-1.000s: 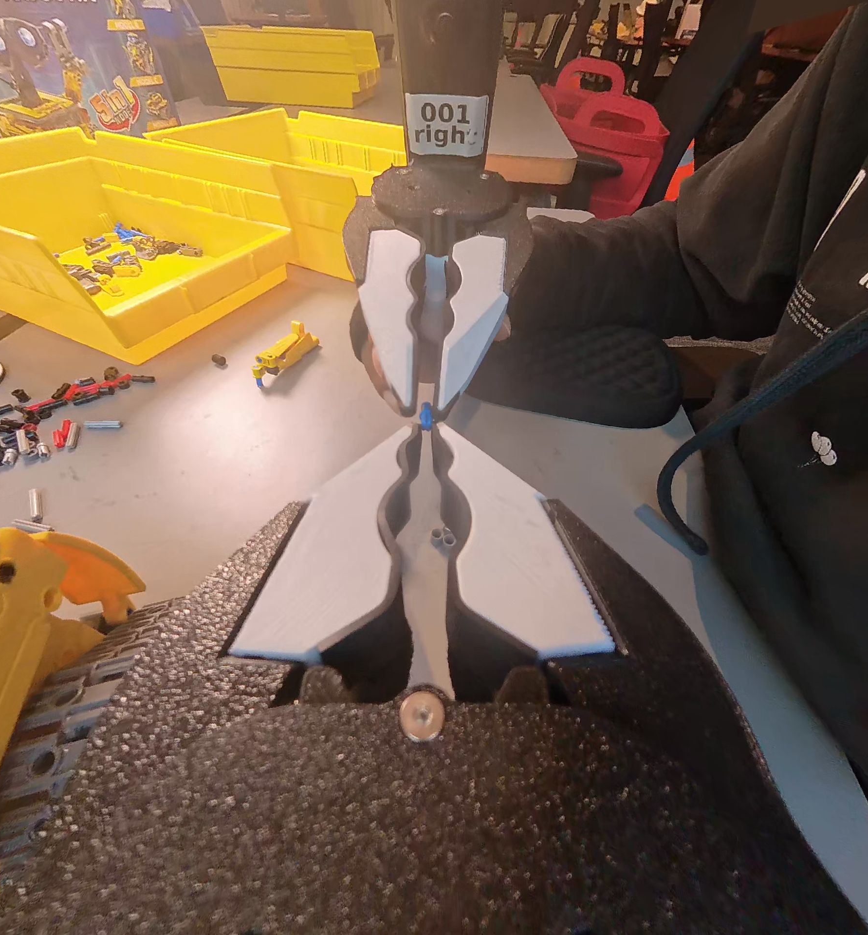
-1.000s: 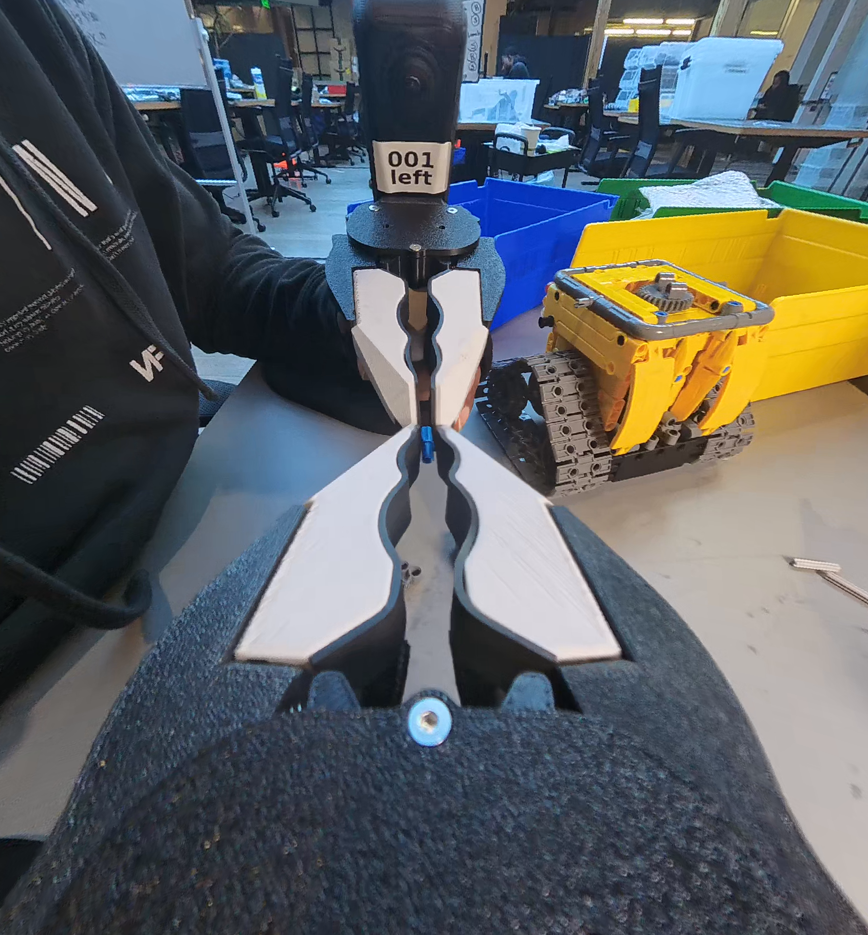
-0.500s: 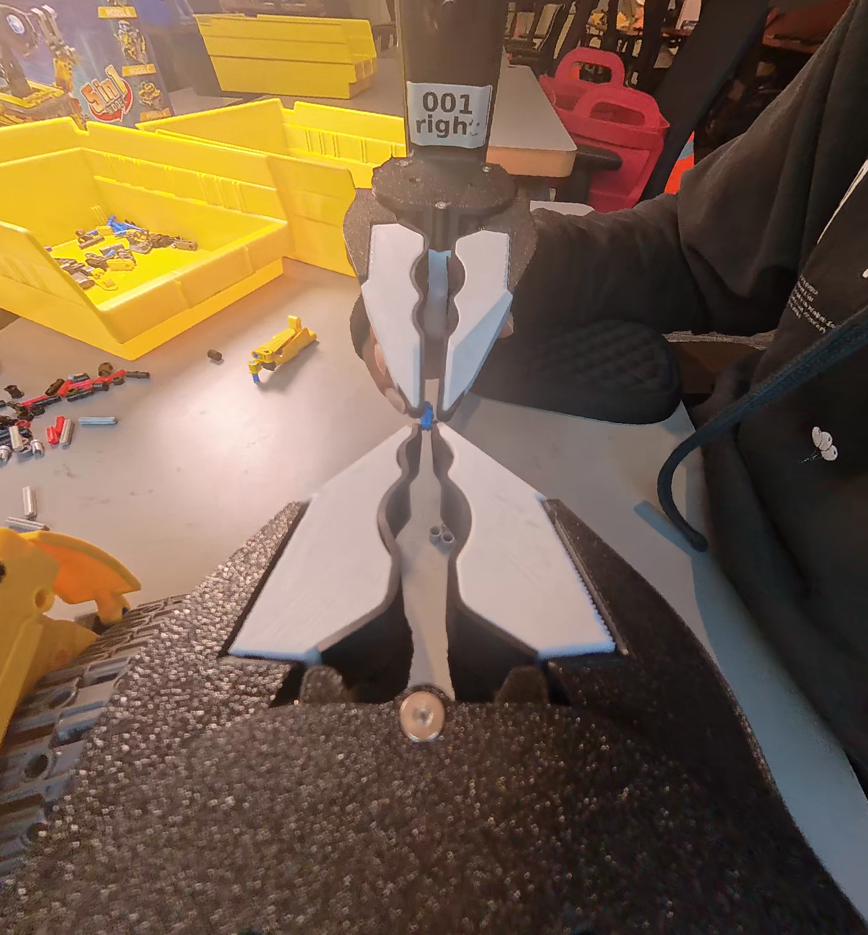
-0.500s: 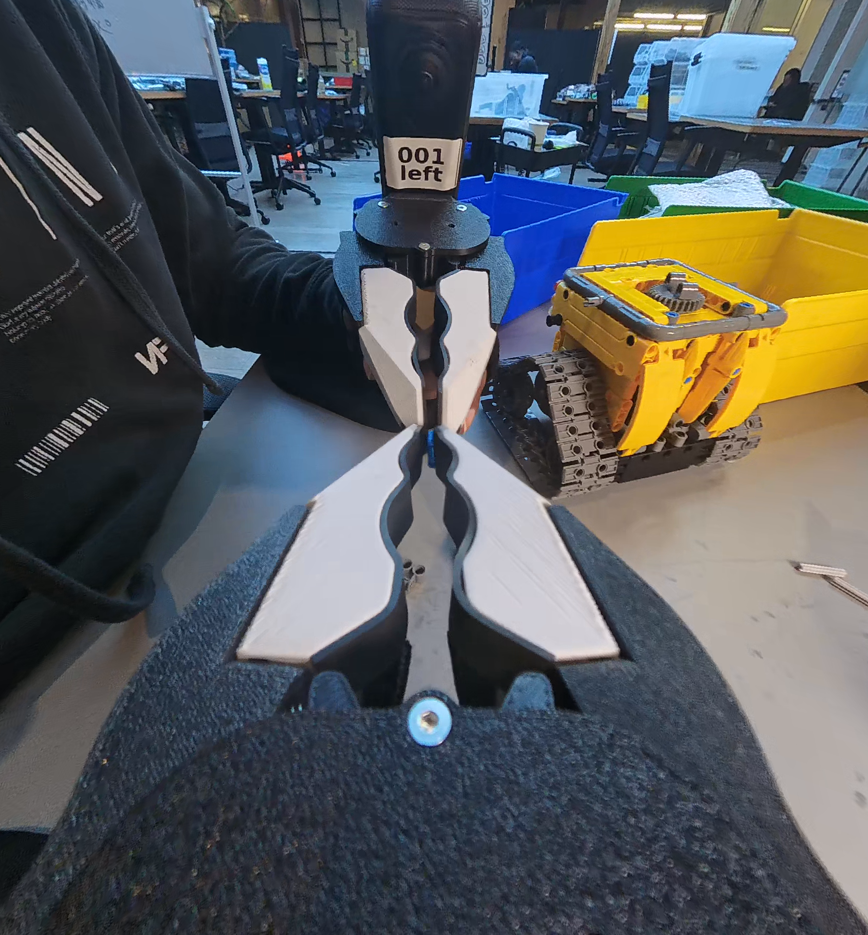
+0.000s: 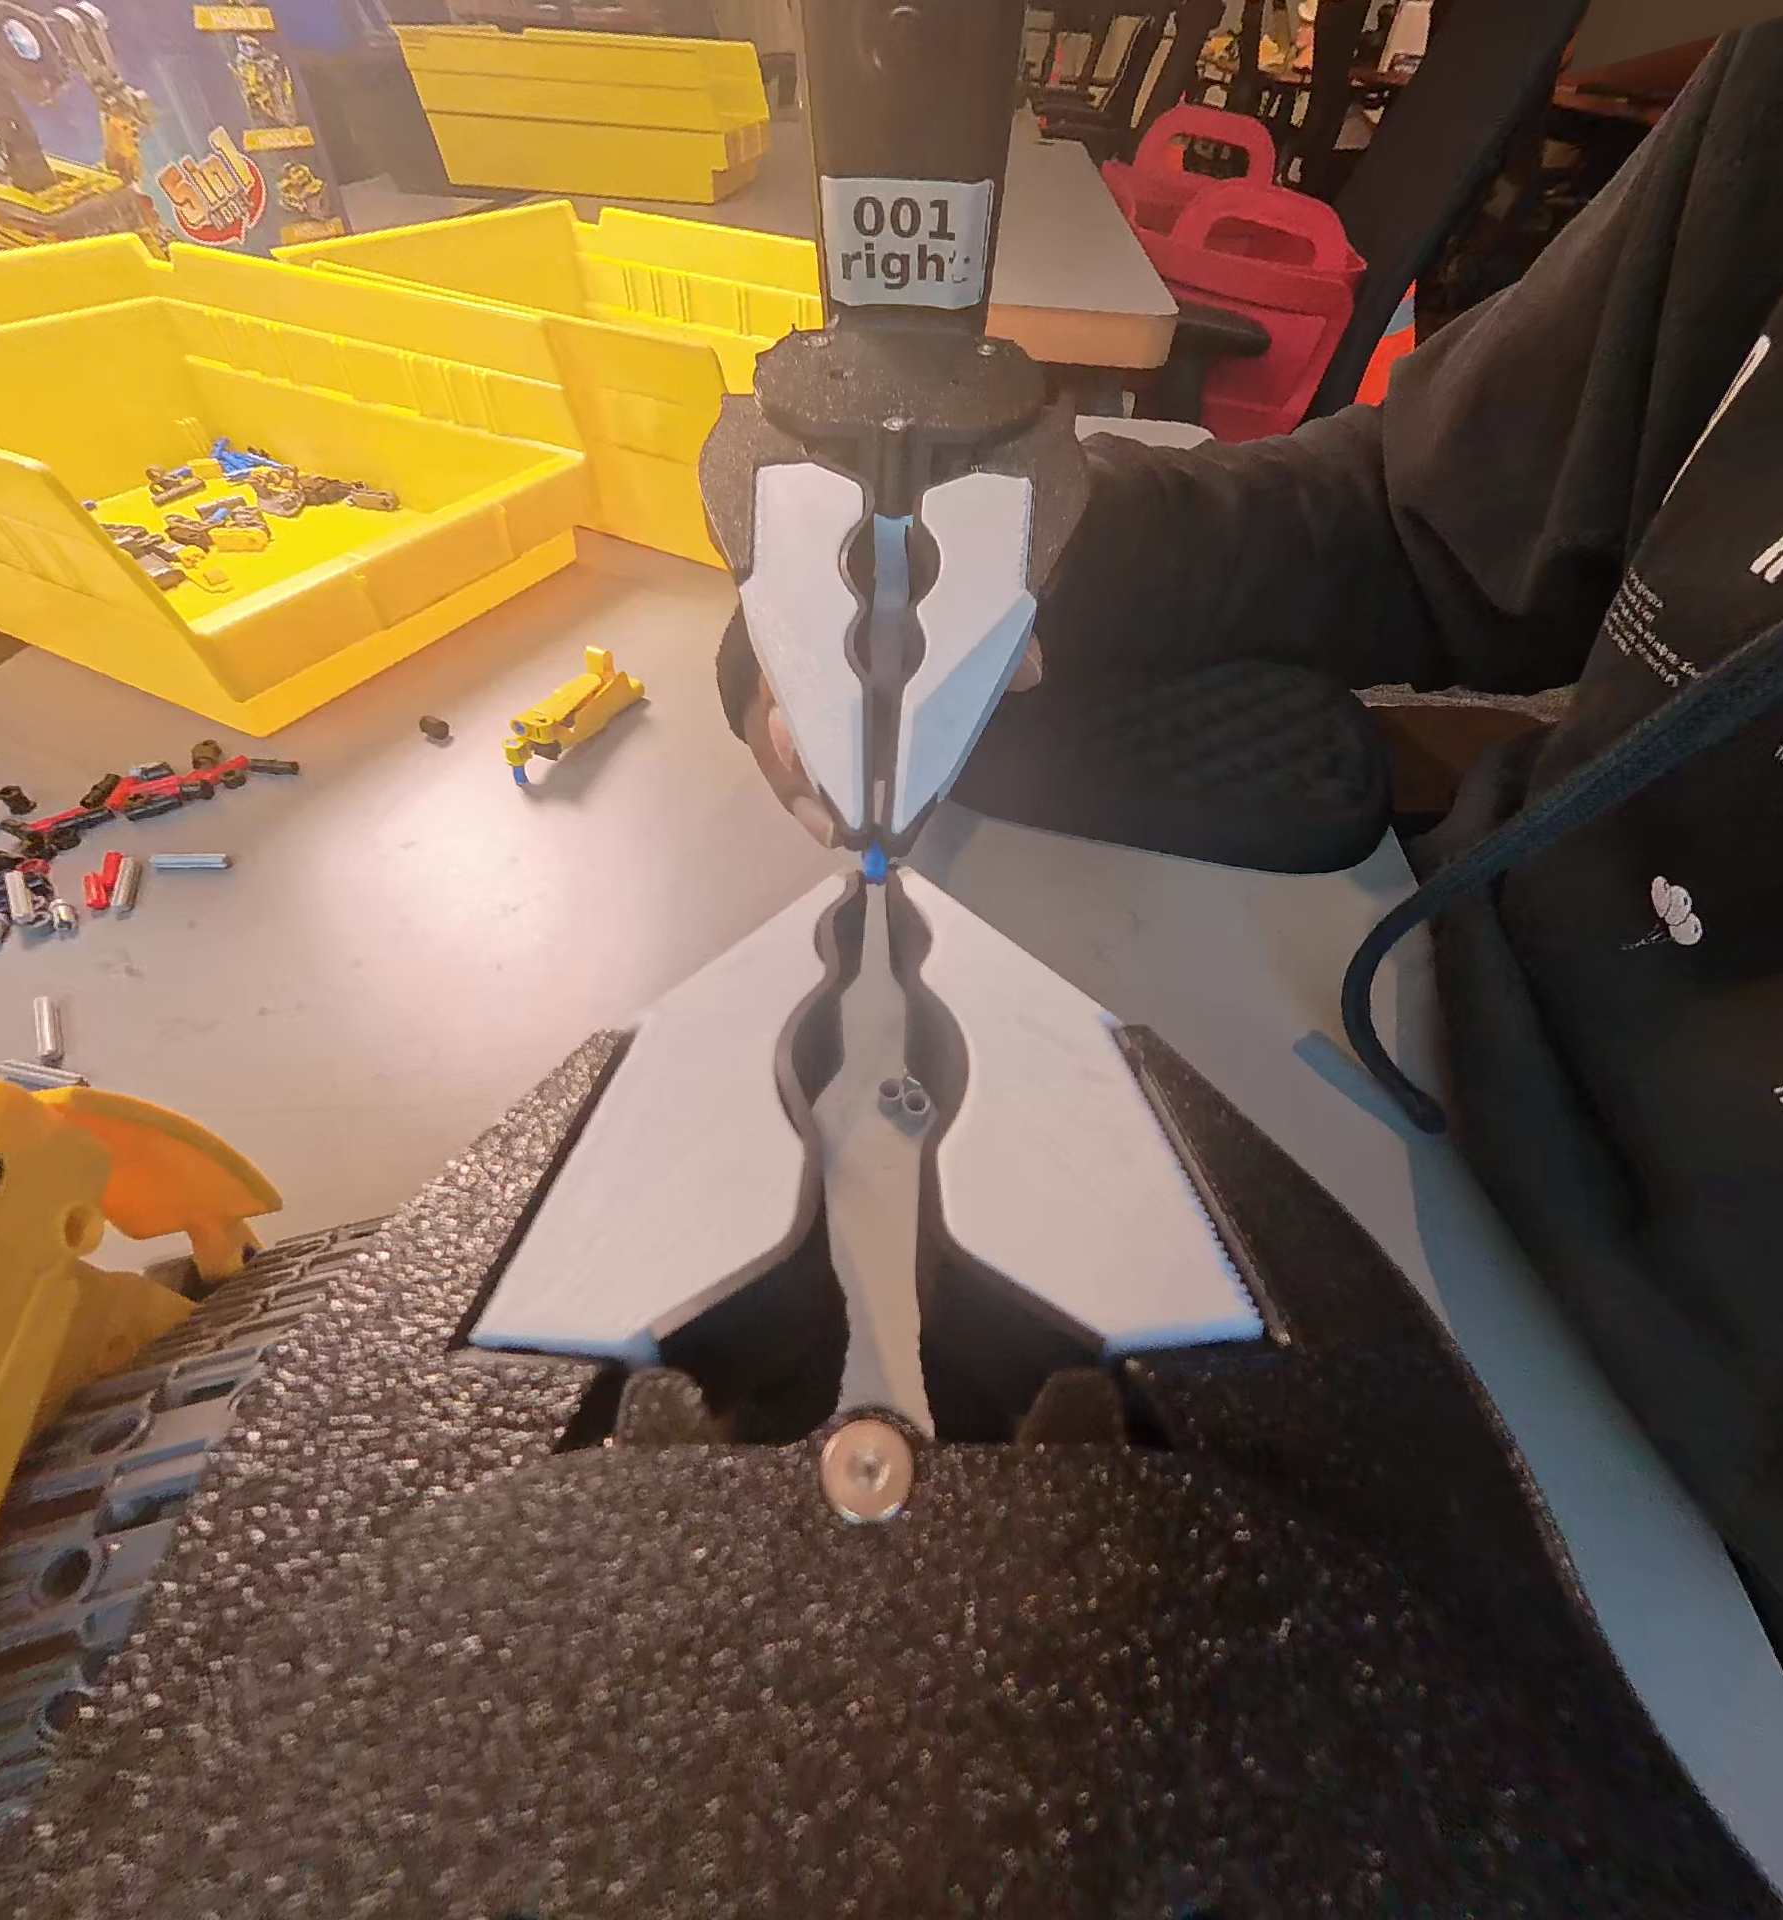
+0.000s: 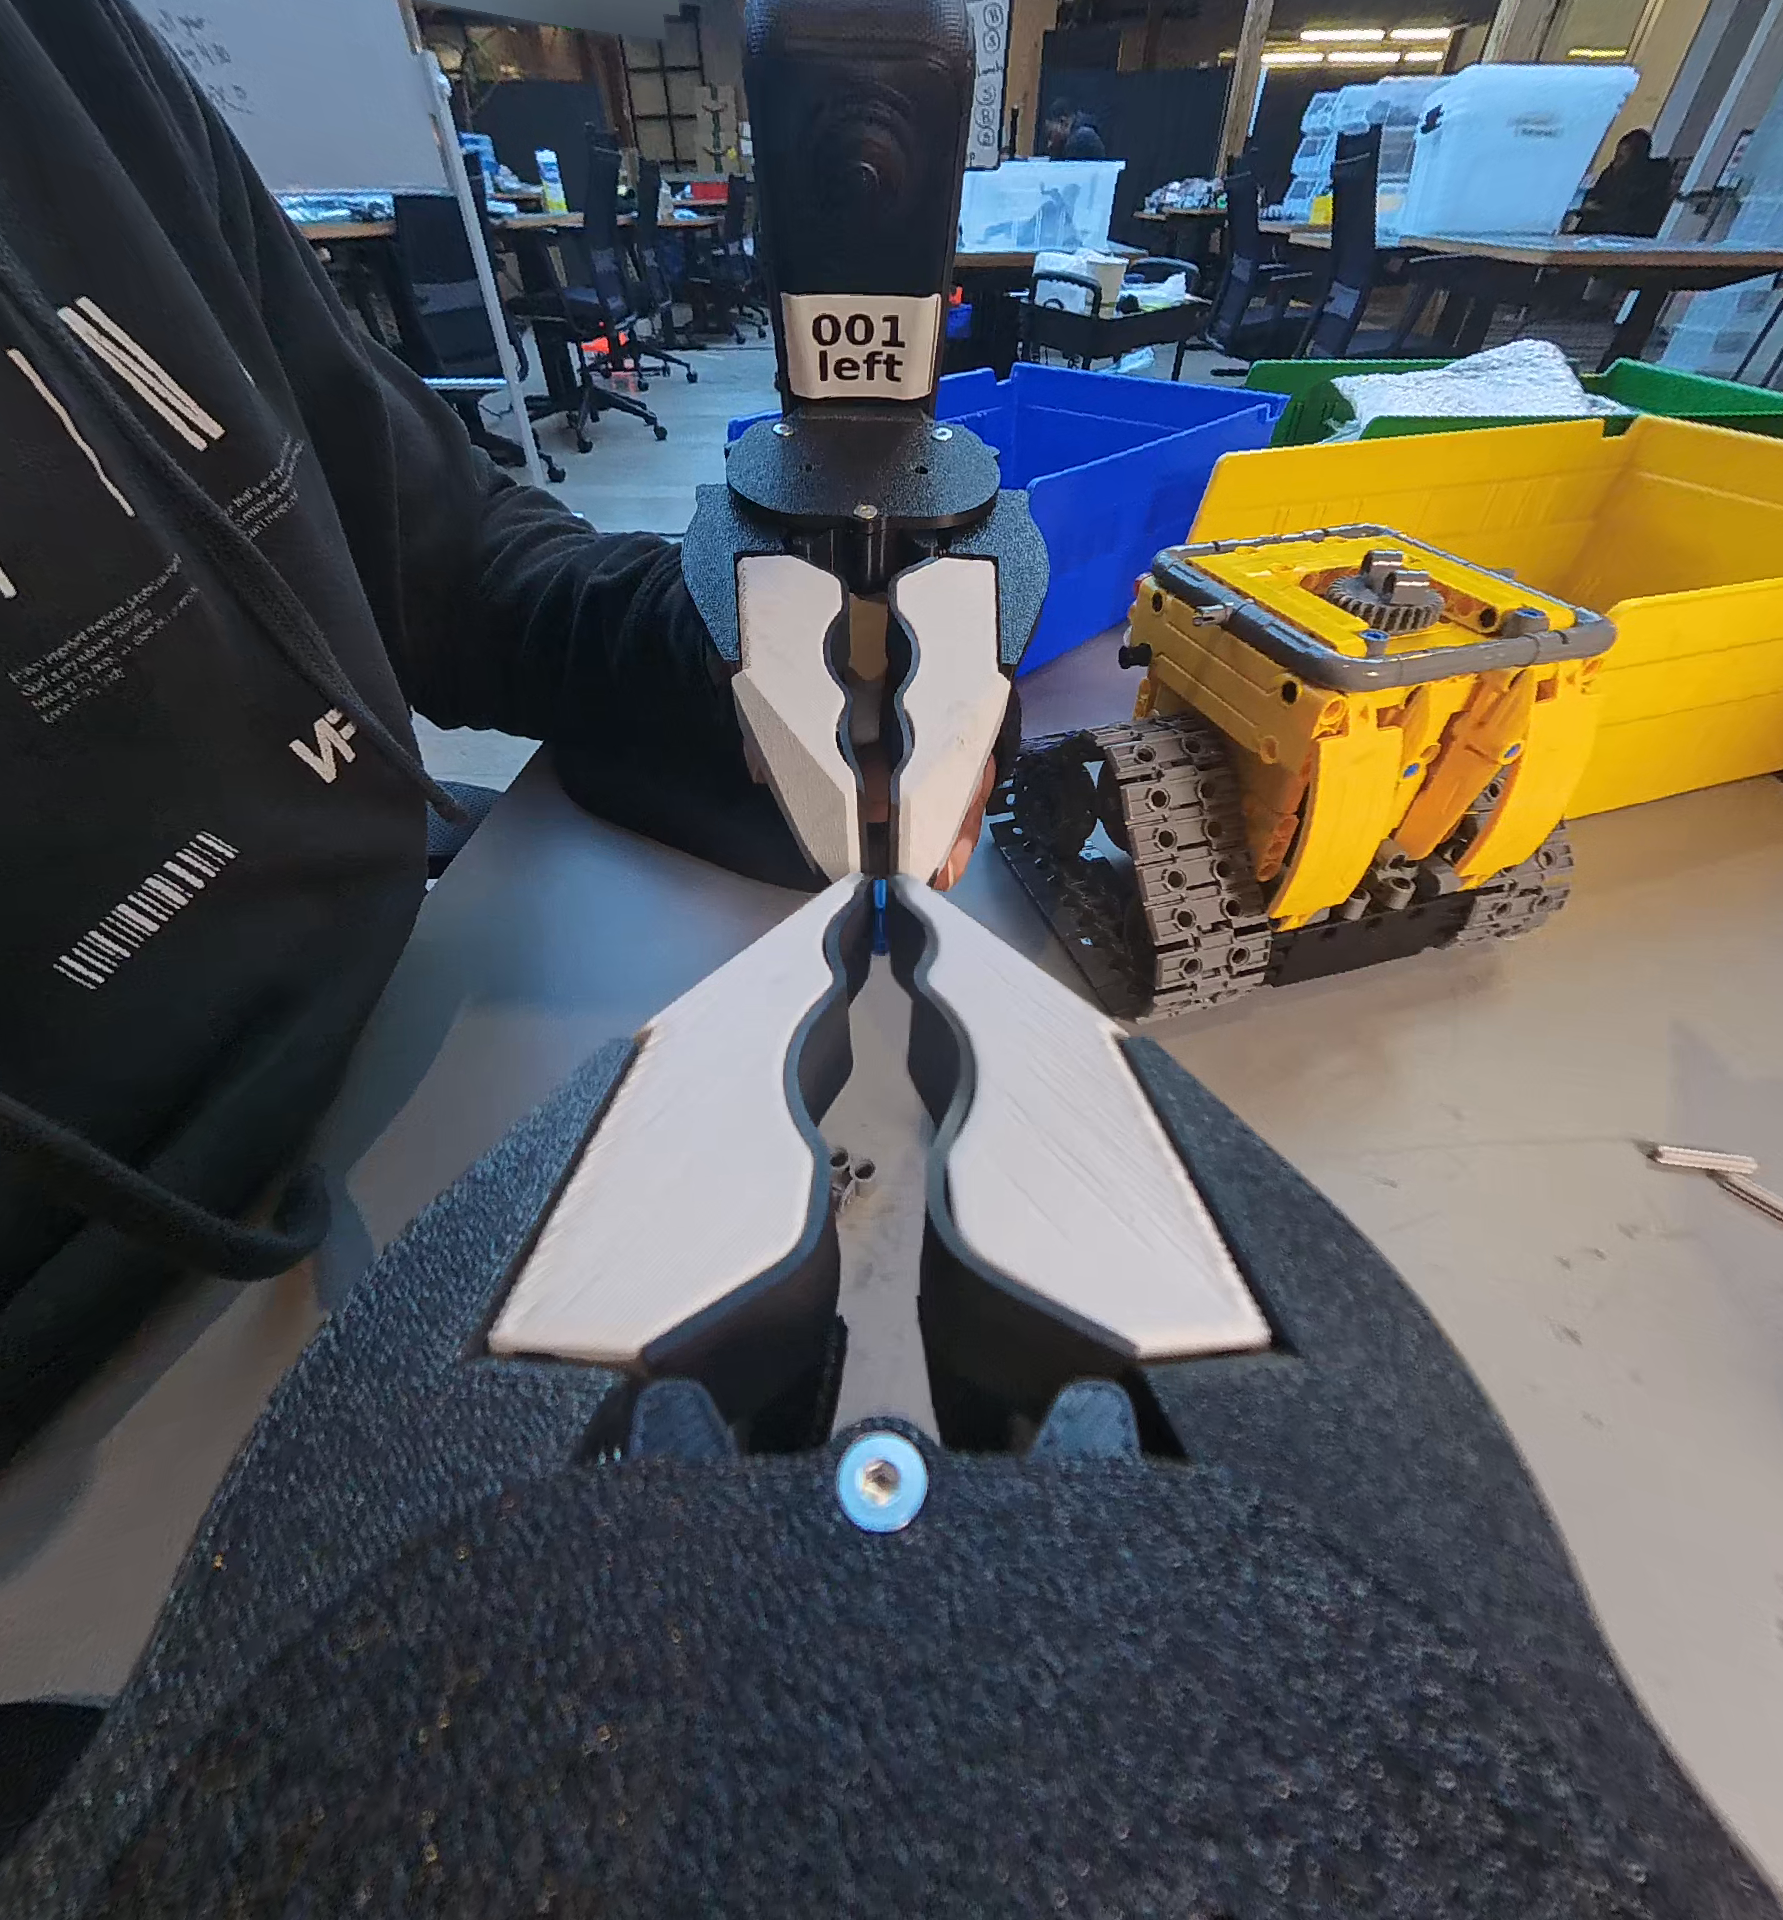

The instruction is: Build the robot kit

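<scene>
Left wrist view: my left gripper [image 5: 874,881] pinches a small blue pin [image 5: 875,858], tip to tip with the right gripper [image 5: 874,821]; yellow bin [image 5: 274,582] beyond.

Right wrist view: my right gripper [image 6: 879,902] clamps the same pin; tracked yellow toy [image 6: 1354,748] near.
</scene>
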{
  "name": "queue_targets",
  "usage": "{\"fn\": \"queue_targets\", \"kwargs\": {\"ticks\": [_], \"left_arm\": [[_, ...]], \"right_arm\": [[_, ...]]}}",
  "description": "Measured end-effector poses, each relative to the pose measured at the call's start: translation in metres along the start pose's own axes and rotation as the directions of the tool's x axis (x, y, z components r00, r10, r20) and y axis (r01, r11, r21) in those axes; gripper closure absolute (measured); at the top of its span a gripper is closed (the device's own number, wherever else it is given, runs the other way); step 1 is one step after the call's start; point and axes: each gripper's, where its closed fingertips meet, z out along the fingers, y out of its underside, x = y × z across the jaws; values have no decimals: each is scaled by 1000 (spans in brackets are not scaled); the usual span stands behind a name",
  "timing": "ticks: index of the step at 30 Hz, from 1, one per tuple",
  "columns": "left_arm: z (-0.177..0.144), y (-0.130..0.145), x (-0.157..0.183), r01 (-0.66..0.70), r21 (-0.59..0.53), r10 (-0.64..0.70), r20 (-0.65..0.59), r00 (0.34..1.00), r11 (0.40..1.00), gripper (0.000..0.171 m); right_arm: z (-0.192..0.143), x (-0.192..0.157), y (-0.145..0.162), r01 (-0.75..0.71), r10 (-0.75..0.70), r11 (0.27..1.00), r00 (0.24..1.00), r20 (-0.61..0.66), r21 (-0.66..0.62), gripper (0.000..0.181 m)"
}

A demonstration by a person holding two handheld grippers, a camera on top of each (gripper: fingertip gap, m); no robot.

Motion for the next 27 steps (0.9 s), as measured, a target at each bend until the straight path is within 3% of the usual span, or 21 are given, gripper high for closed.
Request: {"fn": "queue_targets", "kwargs": {"ticks": [2,6,25,27], "left_arm": [[0,0,0,2,2,-2,1,1000,1000,169],[0,1,0,0,-5,0,0,1000,1000,169],[-3,-1,-2,26,9,-26,-3,1000,1000,170],[-2,0,-2,28,3,-28,-6,1000,1000,170]], "right_arm": [[0,0,0,-2,2,1000,1000,2,1,171],[2,-1,1,6,-6,1000,1000,5,-8,181],[-4,6,3,11,-11,1000,1000,-27,-18,181],[-6,5,2,18,-19,1000,1000,-24,-19,174]]}}
